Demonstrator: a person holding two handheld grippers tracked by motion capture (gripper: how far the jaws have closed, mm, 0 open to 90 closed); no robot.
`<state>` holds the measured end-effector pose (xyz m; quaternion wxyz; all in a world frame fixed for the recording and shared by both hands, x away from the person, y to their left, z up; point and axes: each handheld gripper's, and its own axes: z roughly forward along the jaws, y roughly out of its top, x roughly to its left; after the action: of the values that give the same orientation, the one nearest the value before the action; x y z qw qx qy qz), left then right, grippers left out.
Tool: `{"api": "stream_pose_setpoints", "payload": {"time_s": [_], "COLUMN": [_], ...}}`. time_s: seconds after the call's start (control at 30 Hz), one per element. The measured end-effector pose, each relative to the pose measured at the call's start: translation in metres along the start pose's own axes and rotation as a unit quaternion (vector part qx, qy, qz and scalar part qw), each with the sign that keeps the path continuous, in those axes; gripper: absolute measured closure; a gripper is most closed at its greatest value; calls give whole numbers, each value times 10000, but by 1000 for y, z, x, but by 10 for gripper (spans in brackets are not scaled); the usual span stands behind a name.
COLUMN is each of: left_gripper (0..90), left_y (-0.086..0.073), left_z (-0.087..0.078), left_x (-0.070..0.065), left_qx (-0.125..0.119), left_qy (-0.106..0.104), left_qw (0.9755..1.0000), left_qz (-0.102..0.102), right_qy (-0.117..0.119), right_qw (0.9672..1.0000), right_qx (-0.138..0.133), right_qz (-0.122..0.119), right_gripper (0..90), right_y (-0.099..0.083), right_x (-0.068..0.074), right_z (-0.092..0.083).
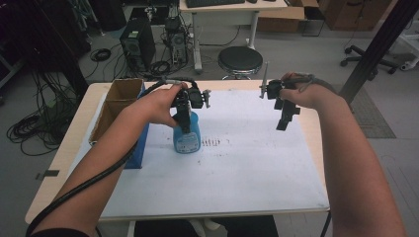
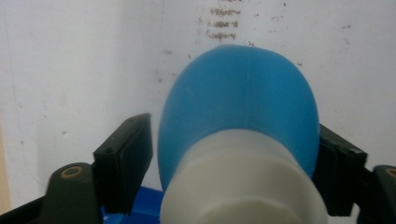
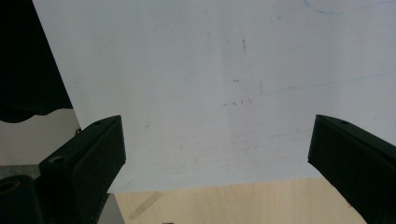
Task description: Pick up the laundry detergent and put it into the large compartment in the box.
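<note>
One blue bottle (image 1: 188, 137) stands upright on the white sheet (image 1: 247, 168), left of the sheet's middle and toward the table's far edge. Body is smooth translucent blue plastic, rounded at the shoulder, with a pale printed label on the front; a matte white cylindrical cap (image 2: 243, 186) sits on top in the left gripper view. Left gripper (image 2: 231, 158) comes down over it from above, its black blocky jaws standing on either side of the bottle's shoulder. Right-hand jaw sits against the plastic, left-hand jaw shows a thin gap, so I cannot tell whether it actually grips. Left hand (image 1: 160, 103) wraps the gripper body, and a thick black cable (image 1: 94, 180) trails back along the forearm.

Sheet is flat and matte, scuffed with small dark specks and a short row of brown marks (image 1: 211, 142) just right of the bottle. It covers most of the light wood table (image 1: 74, 133).

Right gripper (image 1: 281, 124) hangs above the sheet near the table's far right corner, held in the right hand (image 1: 304, 91), jaws spread wide with nothing between them.

Open brown cardboard box (image 1: 116, 106), rectangular with blue sides, sits at the table's left edge, just beside the bottle.
</note>
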<state>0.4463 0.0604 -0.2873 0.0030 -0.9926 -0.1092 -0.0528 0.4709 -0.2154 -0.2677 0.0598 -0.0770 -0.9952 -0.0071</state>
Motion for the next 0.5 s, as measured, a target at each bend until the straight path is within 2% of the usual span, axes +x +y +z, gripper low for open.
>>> {"api": "stream_pose_setpoints", "payload": {"time_s": [0.17, 0.23, 0.5], "left_gripper": [302, 352, 361], "left_y": [0, 0, -2], "left_z": [2, 3, 2], "left_x": [0, 0, 1], "left_qx": [7, 1, -106], "left_qy": [-61, -113, -156], "left_qw": [10000, 9999, 9998], "left_qz": [10, 14, 37], "right_qy": [10, 9, 11], "right_qw": [10000, 10000, 10000], "right_qx": [-9, -24, -31], "right_qz": [5, 12, 26], "right_gripper": [40, 39, 39], "right_y": [-1, -2, -2], "right_x": [0, 0, 0], "right_z": [1, 2, 1]}}
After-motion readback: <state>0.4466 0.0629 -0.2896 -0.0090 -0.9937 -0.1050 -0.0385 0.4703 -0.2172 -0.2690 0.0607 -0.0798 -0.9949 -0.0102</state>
